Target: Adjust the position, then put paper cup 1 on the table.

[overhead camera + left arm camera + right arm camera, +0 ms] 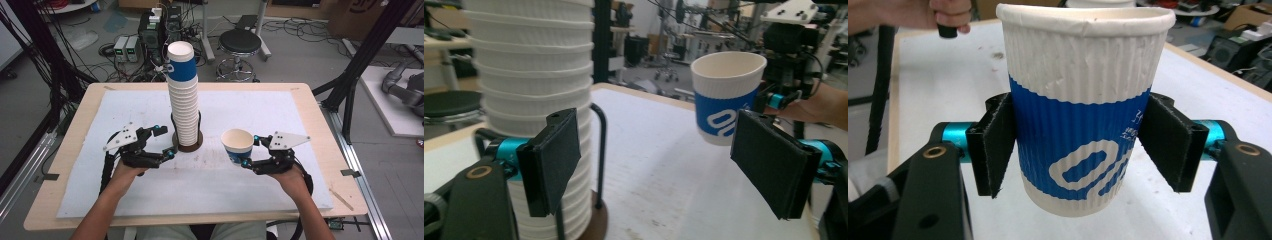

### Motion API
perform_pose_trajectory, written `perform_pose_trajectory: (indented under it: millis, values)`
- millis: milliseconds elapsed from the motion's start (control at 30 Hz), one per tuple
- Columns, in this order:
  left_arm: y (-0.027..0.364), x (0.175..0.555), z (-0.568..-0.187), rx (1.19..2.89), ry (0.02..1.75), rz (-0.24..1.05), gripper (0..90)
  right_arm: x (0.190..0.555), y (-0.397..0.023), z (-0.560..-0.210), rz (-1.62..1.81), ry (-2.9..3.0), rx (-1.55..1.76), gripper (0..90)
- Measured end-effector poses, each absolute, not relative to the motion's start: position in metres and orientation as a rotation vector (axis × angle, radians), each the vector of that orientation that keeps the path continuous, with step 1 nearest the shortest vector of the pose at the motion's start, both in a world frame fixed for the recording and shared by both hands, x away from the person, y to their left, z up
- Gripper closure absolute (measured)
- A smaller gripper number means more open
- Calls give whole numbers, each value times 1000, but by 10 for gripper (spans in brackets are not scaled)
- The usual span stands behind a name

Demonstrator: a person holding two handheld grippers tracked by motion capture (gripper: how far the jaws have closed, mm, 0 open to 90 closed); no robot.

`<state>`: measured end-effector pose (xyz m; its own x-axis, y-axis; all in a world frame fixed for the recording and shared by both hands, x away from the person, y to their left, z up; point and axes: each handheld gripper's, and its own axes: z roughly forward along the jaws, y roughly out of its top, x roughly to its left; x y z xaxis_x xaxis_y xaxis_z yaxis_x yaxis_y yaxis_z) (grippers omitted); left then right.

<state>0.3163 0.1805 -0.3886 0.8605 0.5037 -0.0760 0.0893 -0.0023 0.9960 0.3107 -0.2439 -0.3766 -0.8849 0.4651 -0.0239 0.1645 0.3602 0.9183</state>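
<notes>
A tall stack of white paper cups (182, 100), one near the top banded blue, stands in a wire holder on a round brown base (189, 146) at mid-table. My left gripper (166, 140) sits just left of the stack's foot, open, with nothing between its pads (551, 160); the stack (534, 90) rises behind its left jaw. My right gripper (250, 150) is shut on a single white and blue paper cup (237, 145), held upright above the mat to the right of the stack. Both pads press the blue band of that cup (1083, 115), and the same cup (726, 95) appears in the left gripper view.
A white mat (150, 190) covers the wooden tabletop (320, 130). Behind the table are a black stool (240, 45), electronics boxes (150, 30) and loose cables on the floor. Black frame posts (360, 60) stand at the right.
</notes>
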Motion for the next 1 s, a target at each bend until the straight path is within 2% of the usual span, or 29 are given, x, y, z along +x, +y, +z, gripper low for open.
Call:
perform_pose_trajectory:
  millis: [333,1000]
  values:
    - [198,315,-405,1507,606,411,158,309,-271,-384,1560,2203,670,331]
    - [219,312,-407,1497,648,453,159,305,-287,-383,1566,2112,717,330]
